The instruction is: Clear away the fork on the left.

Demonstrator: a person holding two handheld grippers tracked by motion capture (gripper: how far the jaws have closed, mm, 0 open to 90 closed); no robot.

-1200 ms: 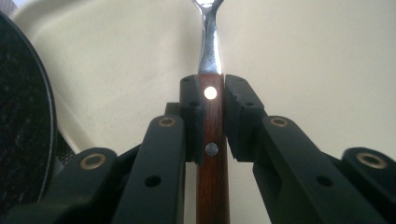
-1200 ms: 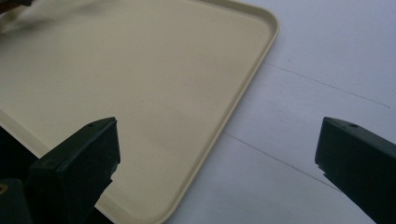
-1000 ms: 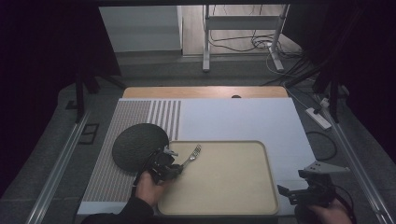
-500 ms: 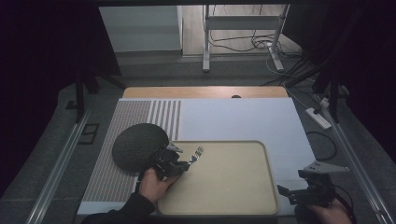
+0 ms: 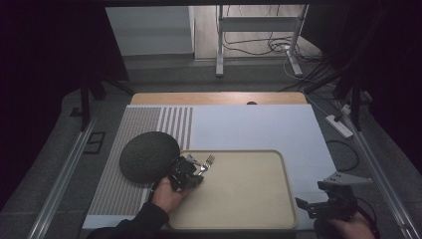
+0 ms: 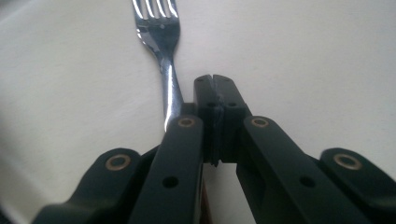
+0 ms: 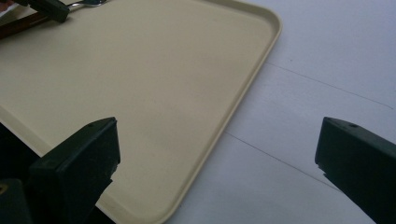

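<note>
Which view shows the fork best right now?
Left gripper view: the fork is close up, tines and neck sharp, handle hidden behind the shut left tongs. High view shows it small at the tray's near-left corner. Right gripper view catches a sliver at the top edge.

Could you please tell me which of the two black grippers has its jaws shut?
The left gripper by the silver fork: its jaws have just been closing and meet, the fork beside them. The right gripper stands wide open.

Left gripper (image 5: 191,171) sat at beige tray (image 5: 249,204) near left corner, over fork (image 5: 205,163) handle, tines pointing toward far edge. Dark round plate (image 5: 148,156) touched tray's left rim. Right gripper (image 5: 311,206) hovered off tray's near right corner.
</note>
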